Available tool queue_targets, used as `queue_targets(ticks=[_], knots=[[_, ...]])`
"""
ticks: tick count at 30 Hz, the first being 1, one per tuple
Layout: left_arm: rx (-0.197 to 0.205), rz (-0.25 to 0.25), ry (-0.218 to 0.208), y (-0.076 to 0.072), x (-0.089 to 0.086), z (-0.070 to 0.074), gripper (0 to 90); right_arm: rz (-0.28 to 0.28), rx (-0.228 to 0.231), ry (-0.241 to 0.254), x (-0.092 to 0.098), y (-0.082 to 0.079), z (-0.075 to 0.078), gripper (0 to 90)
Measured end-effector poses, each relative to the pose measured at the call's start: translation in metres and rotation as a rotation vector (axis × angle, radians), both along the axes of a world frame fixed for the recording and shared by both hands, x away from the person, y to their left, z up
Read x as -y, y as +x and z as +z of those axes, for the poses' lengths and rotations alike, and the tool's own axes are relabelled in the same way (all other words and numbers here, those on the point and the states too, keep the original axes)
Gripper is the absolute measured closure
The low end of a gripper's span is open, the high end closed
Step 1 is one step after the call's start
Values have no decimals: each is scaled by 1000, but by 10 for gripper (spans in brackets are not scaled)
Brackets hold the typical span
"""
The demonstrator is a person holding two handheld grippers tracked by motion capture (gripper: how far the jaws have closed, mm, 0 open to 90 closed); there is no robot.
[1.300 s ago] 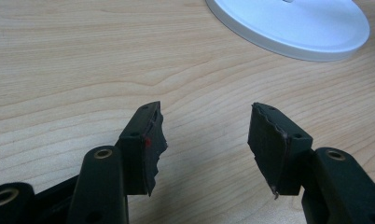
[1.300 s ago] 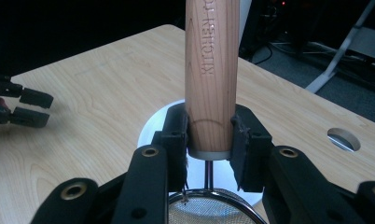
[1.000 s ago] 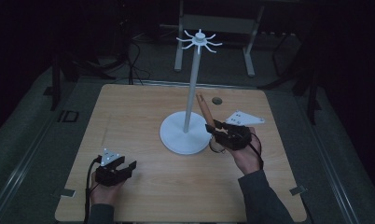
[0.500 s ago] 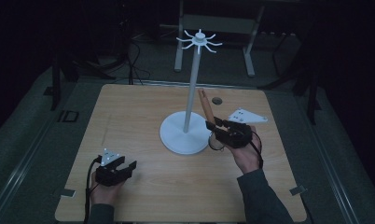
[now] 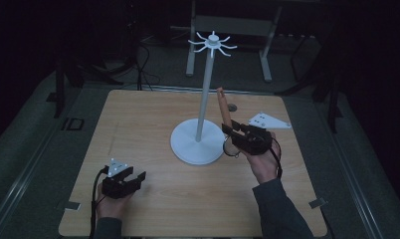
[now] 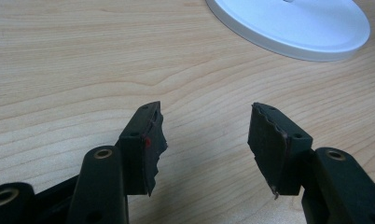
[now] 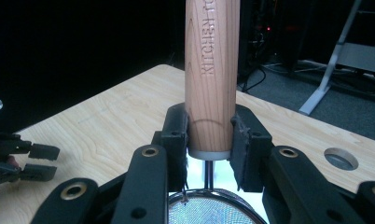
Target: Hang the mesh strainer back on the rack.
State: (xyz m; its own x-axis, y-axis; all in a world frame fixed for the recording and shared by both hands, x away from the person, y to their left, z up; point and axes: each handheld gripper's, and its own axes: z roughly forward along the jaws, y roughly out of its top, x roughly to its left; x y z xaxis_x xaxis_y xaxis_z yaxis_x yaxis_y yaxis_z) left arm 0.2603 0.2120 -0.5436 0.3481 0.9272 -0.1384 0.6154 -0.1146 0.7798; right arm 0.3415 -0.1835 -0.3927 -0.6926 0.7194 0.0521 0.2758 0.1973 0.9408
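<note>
Strainer (image 7: 209,207), small mesh type with a wooden handle (image 5: 223,107): held off the table (image 5: 153,124) in the right gripper (image 5: 236,133), at about 3 o'clock from the stand's base.

Largest to smallest:

- Table: light wood top, bare apart from the items below. A round hole (image 7: 340,158) sits in the top near its far edge.
- Stand (image 5: 203,94): white, a wide disc base (image 6: 293,23) near the table's middle, a thin upright pole and a ring of short hooks (image 5: 213,42) at the top. No item hangs on the hooks.
- Right gripper: jaws clamped on the lower end of the handle, just above the metal collar. Handle points up and leans slightly toward 12 o'clock; mesh bowl hangs below the jaws, just beside the base rim.
- Left gripper (image 6: 202,140): at about 7 o'clock from the base, well apart from it. Jaws spread wide, nothing between them; it rests low over the table.
- Strainer handle: round, smooth wood with stamped lettering.

Handling, by judgement: light overall, with a stiff handle. The mesh is thin and would dent if pressed or knocked on the pole. Smooth round wood may twist in flat pads, so a firm grip near the collar, as now, looks right. I cannot tell whether the handle's far end has a hanging hole or loop.
</note>
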Motion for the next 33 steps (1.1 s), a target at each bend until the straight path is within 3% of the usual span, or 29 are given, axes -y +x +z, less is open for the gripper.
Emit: queue_targets(ticks=[21, 33], knots=[[3, 5, -4, 0, -1, 0, 448, -10, 15, 82, 3, 1, 12, 695], [3, 6, -5, 0, -1, 1, 448, -21, 26, 102, 3, 2, 18, 695]])
